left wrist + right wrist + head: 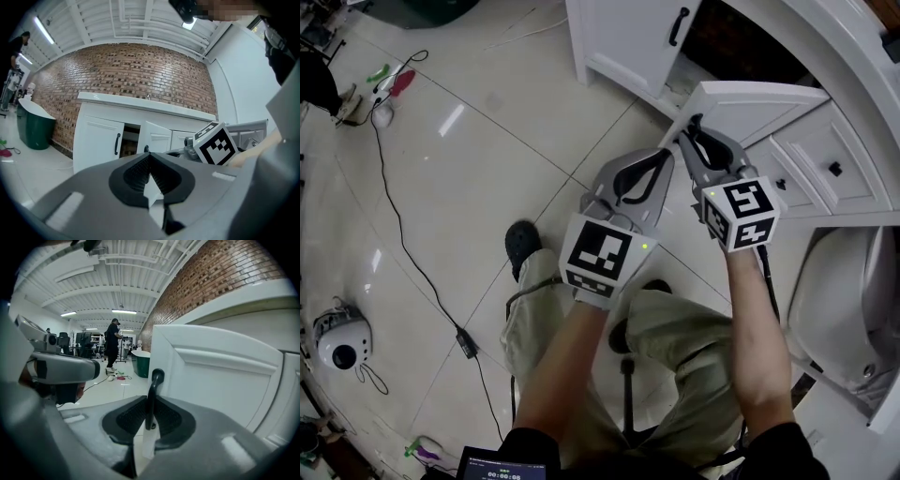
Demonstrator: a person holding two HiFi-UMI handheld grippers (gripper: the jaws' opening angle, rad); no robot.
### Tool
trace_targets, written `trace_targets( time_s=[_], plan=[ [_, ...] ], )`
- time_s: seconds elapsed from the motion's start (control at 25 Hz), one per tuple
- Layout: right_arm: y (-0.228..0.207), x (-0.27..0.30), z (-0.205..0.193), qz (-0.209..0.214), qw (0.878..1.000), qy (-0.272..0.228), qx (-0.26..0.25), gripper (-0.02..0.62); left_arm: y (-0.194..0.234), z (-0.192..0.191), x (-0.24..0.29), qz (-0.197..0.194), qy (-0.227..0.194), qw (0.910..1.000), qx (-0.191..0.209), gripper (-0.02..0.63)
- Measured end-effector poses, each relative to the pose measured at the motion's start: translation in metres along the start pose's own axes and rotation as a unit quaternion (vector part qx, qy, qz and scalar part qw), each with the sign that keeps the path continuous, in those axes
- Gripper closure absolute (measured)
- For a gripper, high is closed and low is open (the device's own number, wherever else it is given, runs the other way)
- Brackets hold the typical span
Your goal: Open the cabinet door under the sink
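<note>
Our right gripper (150,412) is clamped on the upright handle (153,383) at the free edge of the cabinet door (215,378). Our left gripper (149,163) is closed, empty, just beside.

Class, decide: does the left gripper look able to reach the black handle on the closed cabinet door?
Probably yes: the left gripper is empty, and only bare floor lies between it and that handle.
</note>
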State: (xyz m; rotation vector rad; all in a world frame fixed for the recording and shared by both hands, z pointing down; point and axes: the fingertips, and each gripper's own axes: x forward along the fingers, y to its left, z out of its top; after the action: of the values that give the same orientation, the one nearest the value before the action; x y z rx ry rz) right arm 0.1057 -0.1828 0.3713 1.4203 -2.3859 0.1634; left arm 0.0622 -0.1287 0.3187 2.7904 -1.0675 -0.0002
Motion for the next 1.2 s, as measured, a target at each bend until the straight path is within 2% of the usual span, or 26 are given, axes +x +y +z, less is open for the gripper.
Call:
trace_targets(
  time_s=[0.64, 0.92, 1.12, 1.2],
  plan=[
    [0.005, -0.112, -0.046, 0.040, 0.998, 0.014, -0.037, 0.543, -0.087, -0.032, -0.031, 0.007, 0.002, 1.0000, -0.004, 0.589],
    [-0.010, -0.152, -0.064, 0.028, 0.998, 0.027, -0.042, 0.523, -0.115, -0.050, -0.042, 0.009, 0.008, 0.9997, -0.021, 0.589],
    [-0.017, -0.166, -0.070, -0.005, 0.999, 0.033, -0.043, 0.515, -0.130, -0.058, -0.049, 0.014, 0.007, 0.9996, -0.022, 0.589],
    [-0.016, -0.169, -0.073, -0.016, 0.998, 0.042, -0.055, 0.532, -0.135, -0.062, -0.051, 0.014, 0.007, 0.9996, -0.025, 0.589]
  ],
)
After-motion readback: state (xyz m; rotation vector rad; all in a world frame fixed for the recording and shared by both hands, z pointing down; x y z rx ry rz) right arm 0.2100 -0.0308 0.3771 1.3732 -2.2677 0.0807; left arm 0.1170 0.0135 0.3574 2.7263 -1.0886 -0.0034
